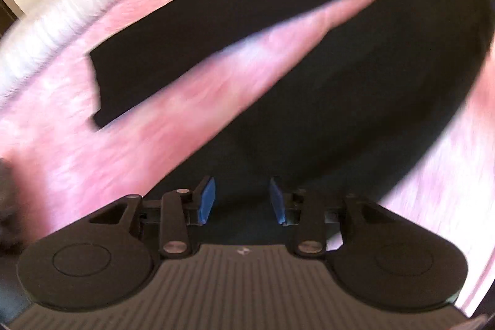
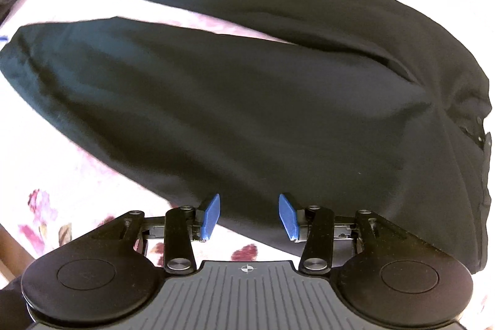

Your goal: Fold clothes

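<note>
the black trousers (image 2: 247, 101) lie spread flat on the pink bedspread (image 1: 92, 144), soft and limp, so with your left gripper (image 1: 242, 200) and right gripper (image 2: 249, 217) both parted and empty, pinch the near leg's edge.

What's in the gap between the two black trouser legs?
Just bare pink floral bedspread between the two legs of the black trousers; both wrist views show that strip.

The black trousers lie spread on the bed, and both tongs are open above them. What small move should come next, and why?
Probably lower the right tongs onto the near edge of the black trousers and close on it. Both tongs stand open and hold nothing, and the two legs lie apart with the bedcover showing between them, so one leg likely has to be brought over the other first.
</note>
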Available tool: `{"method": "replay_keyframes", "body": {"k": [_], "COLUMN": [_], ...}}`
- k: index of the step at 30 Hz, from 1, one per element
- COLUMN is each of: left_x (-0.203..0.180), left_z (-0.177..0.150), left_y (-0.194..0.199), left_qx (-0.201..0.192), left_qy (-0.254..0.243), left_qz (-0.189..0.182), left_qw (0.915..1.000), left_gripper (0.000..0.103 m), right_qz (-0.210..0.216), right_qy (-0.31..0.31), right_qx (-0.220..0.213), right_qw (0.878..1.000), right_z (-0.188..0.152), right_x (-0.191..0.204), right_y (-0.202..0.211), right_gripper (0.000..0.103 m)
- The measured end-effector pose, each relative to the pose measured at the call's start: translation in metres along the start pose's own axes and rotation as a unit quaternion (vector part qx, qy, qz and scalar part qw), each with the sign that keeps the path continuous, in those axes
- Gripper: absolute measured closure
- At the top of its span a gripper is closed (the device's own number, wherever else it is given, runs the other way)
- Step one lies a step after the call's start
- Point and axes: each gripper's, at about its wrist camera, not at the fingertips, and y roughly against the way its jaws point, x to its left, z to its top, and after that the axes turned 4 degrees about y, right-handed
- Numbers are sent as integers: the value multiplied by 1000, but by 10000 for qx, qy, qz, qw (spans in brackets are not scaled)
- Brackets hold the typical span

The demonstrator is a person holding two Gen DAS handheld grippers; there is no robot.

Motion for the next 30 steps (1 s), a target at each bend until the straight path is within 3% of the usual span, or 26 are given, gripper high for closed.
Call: {"method": "replay_keyframes", "body": {"k": [3,5,8,10,12,14,17,20,24,26,28,30], "left_x": [0,1,-3,-4,-1,2,7,21,33,26,15,12], "left_z": [9,-5,-38,-64,-73,-63,-28,4,-5,-29,-58,-78], "left_y": [-29,-16,17,39,55,60,43,4,-24,-2,23,42], "left_qx": [592,846,1539,1847,1762,1385,747,619,1340,1665,2127,2306], "left_qy": [186,198,-39,-144,14,233,403,524,643,546,368,286], "left_qz": [-252,-338,-489,-410,-202,-36,92,163,-248,-508,-871,-892], "left_qw": [9978,9956,9869,9818,9841,9901,9964,9966,9886,9832,9725,9685], "left_gripper": [70,70,71,71,71,71,69,69,70,71,71,71], "right_qz": [-60,-103,-133,-124,-106,-60,176,262,361,442,568,752], "right_qy": [163,238,244,112,-60,-269,-413,-72,76,106,70,-6], "right_qx": [41,59,53,34,21,24,41,-88,-95,-98,-81,-81], "right_qw": [9998,9996,9996,9999,9999,9996,9990,9996,9993,9989,9983,9971], "right_z": [-5,-9,-13,-12,-10,-5,11,30,48,57,63,69], "right_x": [6,8,9,8,8,11,23,45,62,72,81,92], "right_y": [0,3,11,14,15,14,6,-4,-25,-35,-40,-46], "right_gripper": [56,56,56,56,56,56,56,56,56,56,56,56]}}
